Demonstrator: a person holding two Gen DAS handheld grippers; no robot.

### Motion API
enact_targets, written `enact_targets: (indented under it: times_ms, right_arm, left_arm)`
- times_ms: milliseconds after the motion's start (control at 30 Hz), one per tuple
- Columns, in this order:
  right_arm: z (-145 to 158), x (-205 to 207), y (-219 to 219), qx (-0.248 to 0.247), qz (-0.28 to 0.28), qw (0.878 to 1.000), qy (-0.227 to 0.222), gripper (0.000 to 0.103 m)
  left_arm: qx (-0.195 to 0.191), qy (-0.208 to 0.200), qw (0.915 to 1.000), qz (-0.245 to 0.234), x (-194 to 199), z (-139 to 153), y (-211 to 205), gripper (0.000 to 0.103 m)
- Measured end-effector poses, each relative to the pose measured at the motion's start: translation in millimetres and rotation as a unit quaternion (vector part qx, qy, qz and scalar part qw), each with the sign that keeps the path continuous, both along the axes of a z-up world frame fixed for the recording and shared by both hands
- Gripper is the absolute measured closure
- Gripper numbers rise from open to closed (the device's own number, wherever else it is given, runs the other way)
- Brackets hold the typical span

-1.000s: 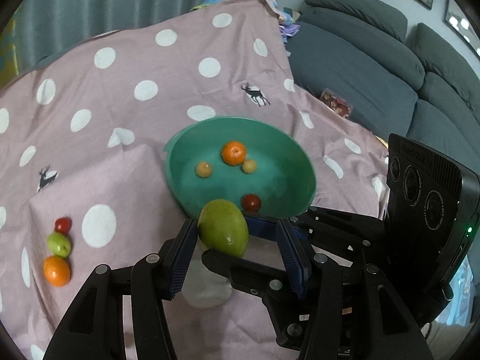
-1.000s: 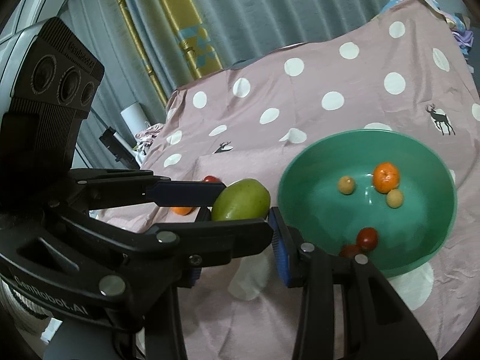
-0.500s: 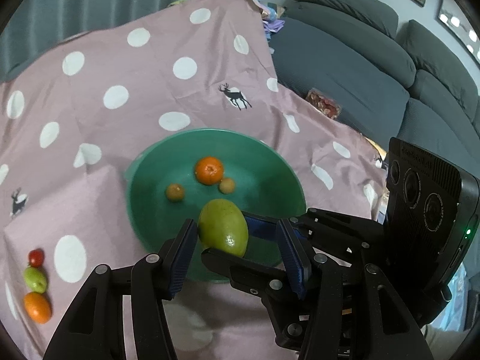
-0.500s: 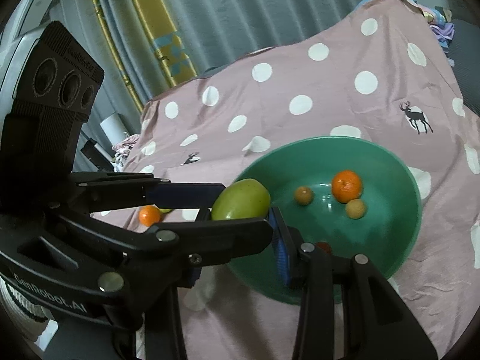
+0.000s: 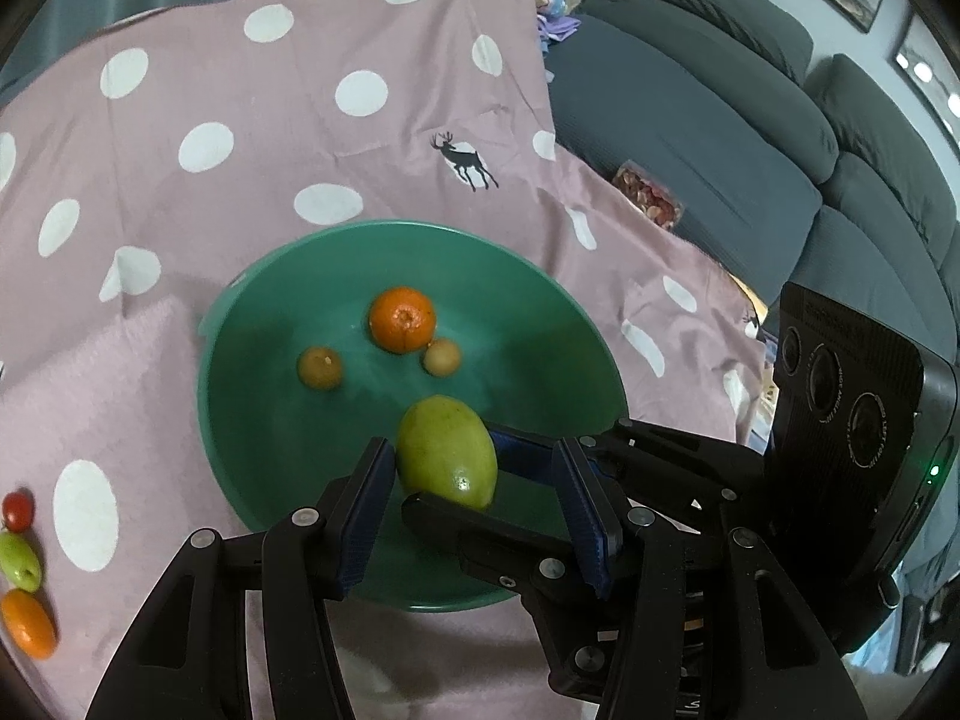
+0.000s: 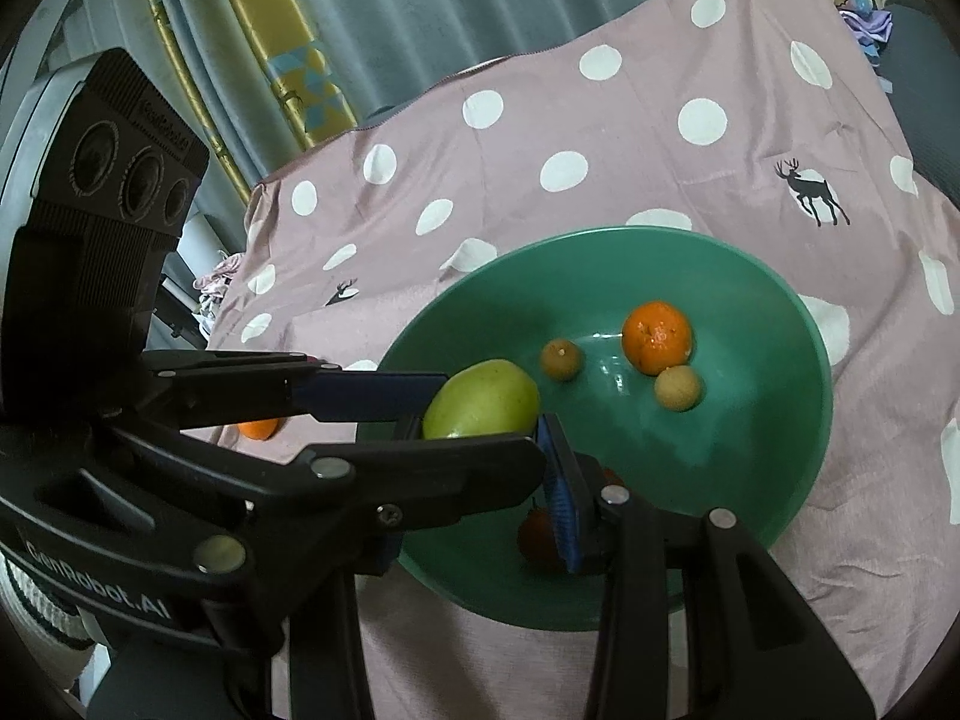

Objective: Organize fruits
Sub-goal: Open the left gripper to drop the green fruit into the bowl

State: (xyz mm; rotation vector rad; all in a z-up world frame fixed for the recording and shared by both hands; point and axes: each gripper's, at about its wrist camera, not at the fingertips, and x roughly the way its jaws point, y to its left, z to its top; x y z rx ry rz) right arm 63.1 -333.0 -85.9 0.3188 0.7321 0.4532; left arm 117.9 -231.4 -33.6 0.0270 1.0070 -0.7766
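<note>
Inside bowl (image 5: 240, 324): orange (image 5: 401, 320), two small fruits, tomato (image 6: 538, 534).

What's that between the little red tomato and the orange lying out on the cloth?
A small green fruit, seen at the far left edge of the left wrist view.

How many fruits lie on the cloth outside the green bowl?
3, in a row at the left wrist view's left edge, beside the bowl: a small red fruit, a green fruit, an orange fruit. More may be hidden.
</note>
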Motion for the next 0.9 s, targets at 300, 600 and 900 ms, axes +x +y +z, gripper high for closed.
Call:
enact_targets:
  times_ms: [300,600,900]
  right_arm:
    - [-0.5,0.9,4.4,-0.019,0.002,1.000,0.007,0.063]
    - [-0.8,0.4,6.8,-0.027,0.000,1.000,0.015,0.060]
    - [1.7,-13.2,5.6,-0.020,-0.015,1.000,0.016,0.048]
  left_arm:
    - [-0.011,0.017,0.9998,0.004,1.5,-5.4,6.9,0.049]
    - [-0.008,0.015,0.9998,0.014,-0.8,-5.9,8.9,0.049]
    - [0.010,-0.024,0.9983,0.053,-11.5,10.8,28.5,0.029]
